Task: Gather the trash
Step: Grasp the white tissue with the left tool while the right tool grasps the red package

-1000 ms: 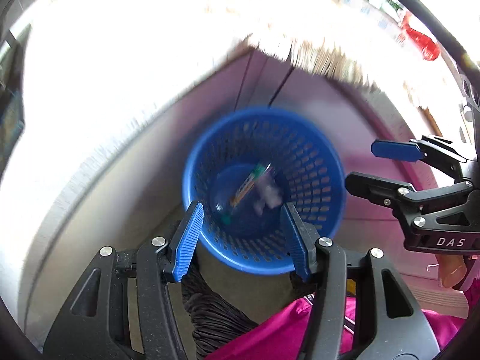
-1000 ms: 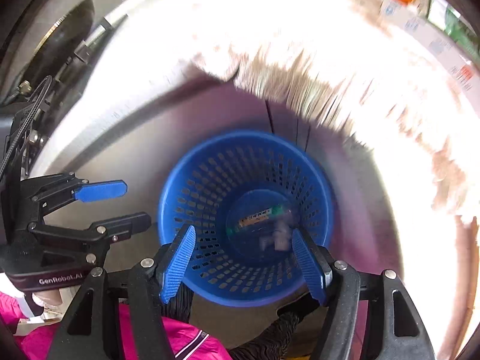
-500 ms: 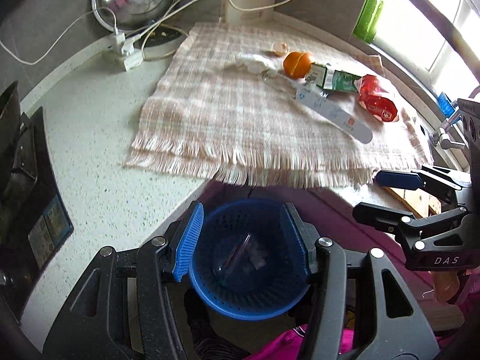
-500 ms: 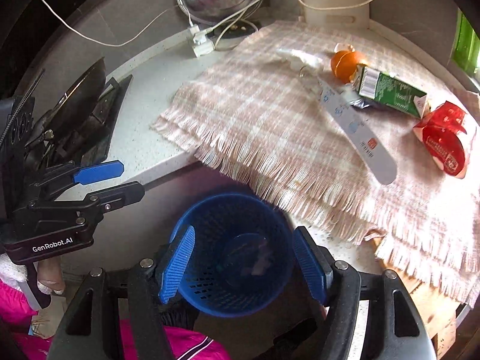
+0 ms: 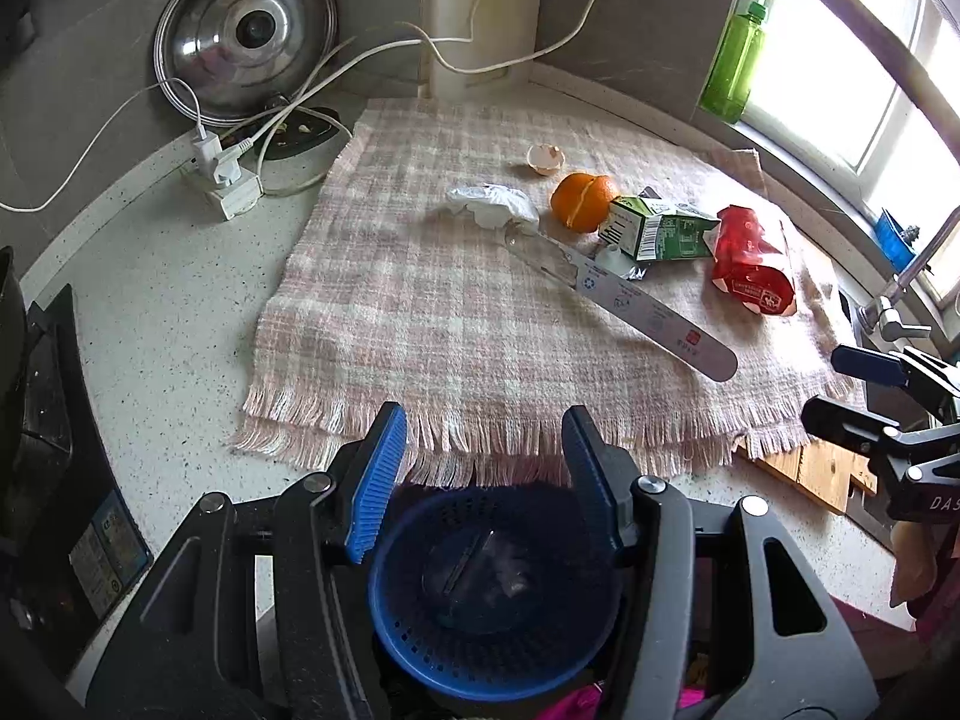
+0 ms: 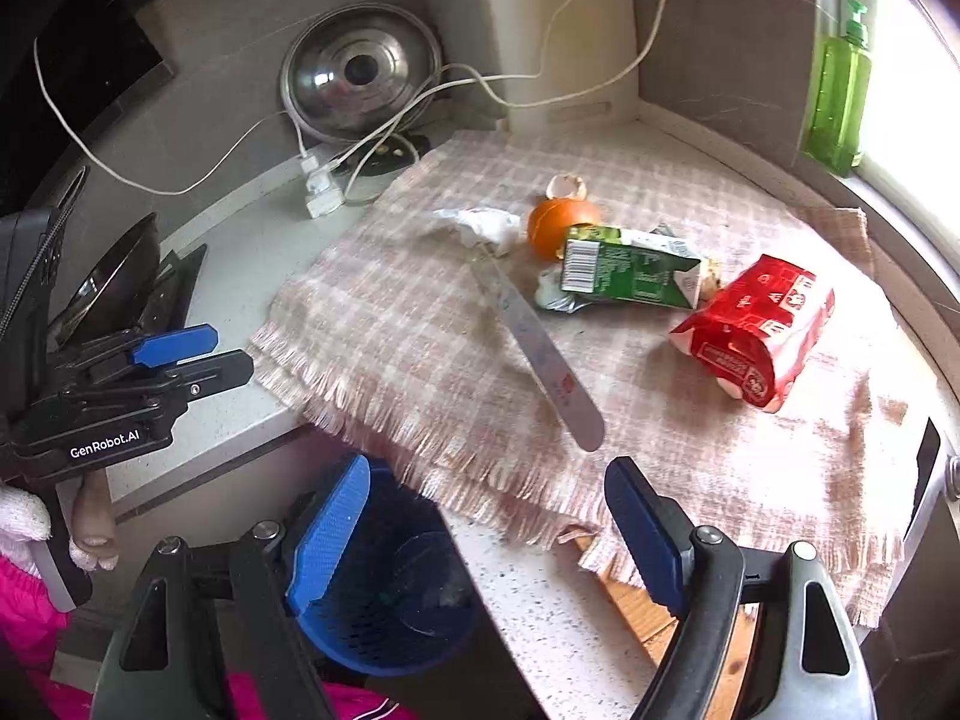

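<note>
Both empty claws (image 5: pixel 483 468) (image 6: pixel 492 534) hover near the long wrapper (image 6: pixel 543 360).

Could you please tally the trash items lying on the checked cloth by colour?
White: 2, crumpled tissue, long wrapper
Orange: 1, orange peel
Green: 1, carton
Red: 1, packet
Beige: 1, eggshell
Silver: 1, foil scrap
Total: 7

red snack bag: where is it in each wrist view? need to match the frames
Left wrist: red snack bag lies right of centre on the plaid cloth, beside the green carton.
Right wrist: the bag lies right of centre, nearer the camera.
Shared landmark: the orange left of the carton.
</note>
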Demonstrator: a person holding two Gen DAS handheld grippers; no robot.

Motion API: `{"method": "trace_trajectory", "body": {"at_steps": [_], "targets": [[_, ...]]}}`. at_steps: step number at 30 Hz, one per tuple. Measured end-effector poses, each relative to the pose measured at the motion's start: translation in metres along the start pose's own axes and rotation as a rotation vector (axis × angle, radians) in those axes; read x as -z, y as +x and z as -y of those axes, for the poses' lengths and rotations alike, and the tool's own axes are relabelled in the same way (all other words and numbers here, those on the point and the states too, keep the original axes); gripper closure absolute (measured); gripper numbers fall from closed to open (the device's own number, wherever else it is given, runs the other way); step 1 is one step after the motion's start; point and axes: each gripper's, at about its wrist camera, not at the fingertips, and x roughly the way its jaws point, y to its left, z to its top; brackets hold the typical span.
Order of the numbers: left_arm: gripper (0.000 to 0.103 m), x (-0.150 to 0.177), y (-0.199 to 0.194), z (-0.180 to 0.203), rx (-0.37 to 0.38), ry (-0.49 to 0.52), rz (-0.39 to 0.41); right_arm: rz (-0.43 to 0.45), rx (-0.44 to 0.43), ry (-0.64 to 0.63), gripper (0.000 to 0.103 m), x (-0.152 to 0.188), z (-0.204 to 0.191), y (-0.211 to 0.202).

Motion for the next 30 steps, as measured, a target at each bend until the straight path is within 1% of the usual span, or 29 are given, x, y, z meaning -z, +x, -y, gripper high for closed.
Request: {"method": "trace_trajectory", "body": {"at_steps": [5, 9, 13, 15, 17, 19, 21, 25, 30], "targets": [[0.048, -0.019, 0.017, -0.008, 0.045, -0.043, -0.018, 0.023, 0.049, 0.071, 0.019, -0.007, 0.037, -0.005], [0.048, -0.040, 0.040, -0.015, 0.087, -0.083, -0.047, 0.030, 0.078, 0.141, 0.017, -0.016, 0.070, -0.004], [0.048, -0.061, 0.060, -0.019, 0.139, -0.123, -0.061, 0.030, 0.105, 0.201, 0.013, -0.025, 0.101, 0.001], [0.048, -0.073, 0.071, -0.020, 0.161, -0.140, -0.068, 0.035, 0.098, 0.239, 0.011, -0.031, 0.115, 0.004], [0.048, -0.084, 0.083, -0.023, 0.171, -0.160, -0.078, 0.032, 0.097, 0.277, 0.006, -0.039, 0.129, 0.010], [0.048, -0.095, 0.096, -0.024, 0.191, -0.175, -0.091, 0.025, 0.100, 0.303, 0.005, -0.045, 0.142, 0.019], [0.048, -0.106, 0.108, -0.027, 0.187, -0.189, -0.101, 0.018, 0.097, 0.335, 0.005, -0.050, 0.155, 0.028], [0.048, -0.125, 0.132, -0.029, 0.182, -0.204, -0.121, -0.002, 0.049, 0.445, 0.005, -0.053, 0.182, 0.048], [0.048, -0.146, 0.158, -0.036, 0.217, -0.270, -0.145, -0.012, -0.004, 0.547, 0.005, -0.053, 0.206, 0.067]]}}
